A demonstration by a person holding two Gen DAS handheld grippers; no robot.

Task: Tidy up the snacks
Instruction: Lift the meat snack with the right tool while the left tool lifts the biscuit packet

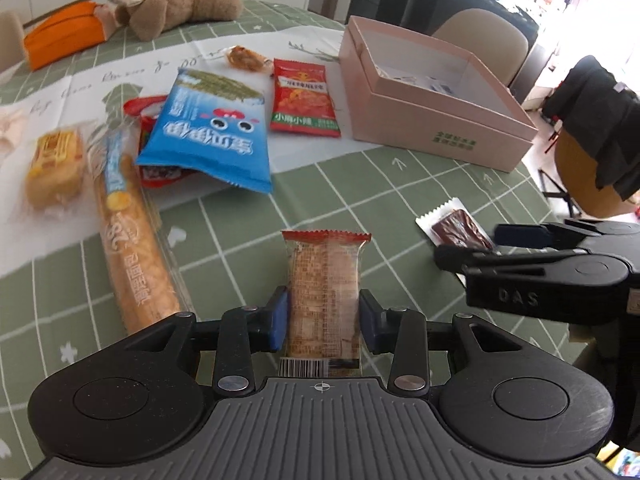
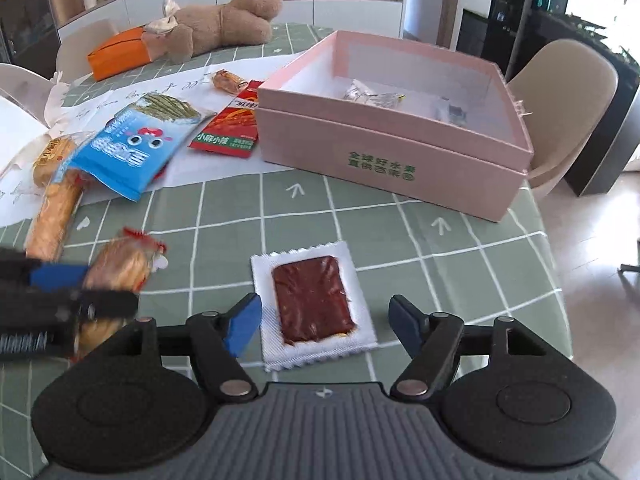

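Left wrist view shows the left tool straddling a small cracker packet lying on the green checked surface; the blue pads sit just beside the packet's sides, and whether they press on it cannot be told. Right wrist view shows the right tool standing open around a flat white sachet with a dark red filling, its pads clearly apart from the wrapper's edges.

Both snacks look light. The cracker packet is probably brittle inside a slippery film, so a gentle hold across its narrow middle seems best. The sachet is thin, soft and lies flat, so it may be hard to lift; pinching across its short sides, or catching a crimped edge, looks the likelier way.

The pink box, open and already holding a few wrapped items, stands beyond both tools with a clear stretch of surface before it. Its near wall would have to be cleared on the way in. To the left lie a blue snack bag, a red packet and a long biscuit sleeve, well apart from either tool. The two tools work close together, so they could bump.
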